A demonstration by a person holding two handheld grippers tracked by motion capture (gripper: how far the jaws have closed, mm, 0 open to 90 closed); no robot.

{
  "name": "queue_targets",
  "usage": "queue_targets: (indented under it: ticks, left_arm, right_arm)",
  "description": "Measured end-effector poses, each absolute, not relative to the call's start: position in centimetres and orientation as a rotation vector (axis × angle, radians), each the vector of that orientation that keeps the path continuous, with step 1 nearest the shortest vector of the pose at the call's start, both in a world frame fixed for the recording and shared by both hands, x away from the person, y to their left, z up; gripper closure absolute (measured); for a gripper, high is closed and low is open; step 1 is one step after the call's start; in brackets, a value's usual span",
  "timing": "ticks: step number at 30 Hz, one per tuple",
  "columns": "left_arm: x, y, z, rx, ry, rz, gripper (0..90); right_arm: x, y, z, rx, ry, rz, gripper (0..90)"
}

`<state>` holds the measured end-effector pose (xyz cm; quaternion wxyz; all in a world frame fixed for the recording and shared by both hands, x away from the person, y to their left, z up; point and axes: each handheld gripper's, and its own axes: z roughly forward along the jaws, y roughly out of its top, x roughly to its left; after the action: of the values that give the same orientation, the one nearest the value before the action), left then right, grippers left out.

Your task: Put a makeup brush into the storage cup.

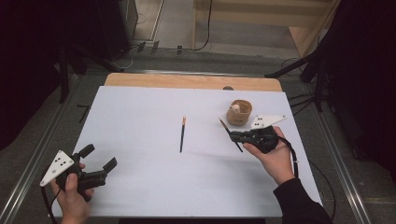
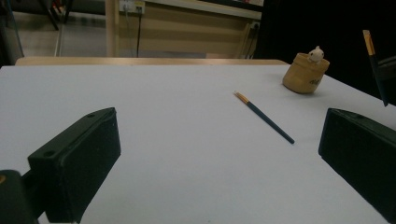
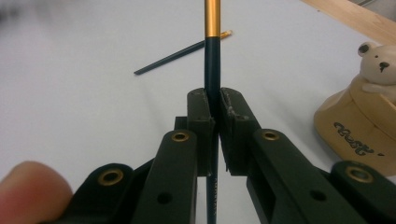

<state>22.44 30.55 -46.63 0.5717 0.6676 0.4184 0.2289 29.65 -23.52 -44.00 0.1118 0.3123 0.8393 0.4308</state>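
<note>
1. High view: nearest the camera, the person's left hand holds the left gripper low over the near left corner of the white bench, its jaws spread wide with nothing between them. Farther right, the right hand holds the right gripper, which pinches a dark pencil slanting across its tips. A second pencil lies flat near the middle of the bench, well apart from both grippers. A tan cup with a small bear figure stands just beyond the right gripper.

2. Left gripper view: both black jaws rise at the sides, far apart, over bare bench surface. The lying pencil sits ahead between them, gold end pointing away. The tan cup stands at the far right, and the held pencil shows at the right edge.

3. Right gripper view: the jaws are pressed onto the held pencil, which runs upright between them, gold band above. The other pencil lies beyond; the cup is at right, bear on top.
</note>
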Motion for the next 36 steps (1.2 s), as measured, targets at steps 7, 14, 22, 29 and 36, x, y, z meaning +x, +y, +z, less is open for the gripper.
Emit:
queue_targets:
  ticks: [7,14,22,29,36]
  left_arm:
    - [22.6,30.9,-46.8,1.566,0.993,0.537,0.0]
    - [22.4,30.2,-46.8,1.607,0.965,0.547,0.0]
    - [22.6,29.7,-46.9,1.628,0.953,0.536,0.0]
    - [22.5,29.3,-47.0,1.649,0.941,0.531,0.0]
    - [22.4,29.5,-47.1,1.652,0.943,0.531,0.0]
  right_arm:
    - [29.8,-24.0,-44.4,0.945,2.432,1.299,84.9]
    - [29.4,-24.7,-44.5,0.953,2.367,1.356,84.9]
    - [29.1,-25.3,-44.0,0.957,2.302,1.397,84.8]
    - [29.2,-25.9,-43.5,0.983,2.209,1.462,84.9]
    - [29.6,-26.2,-43.4,0.999,2.164,1.47,84.8]
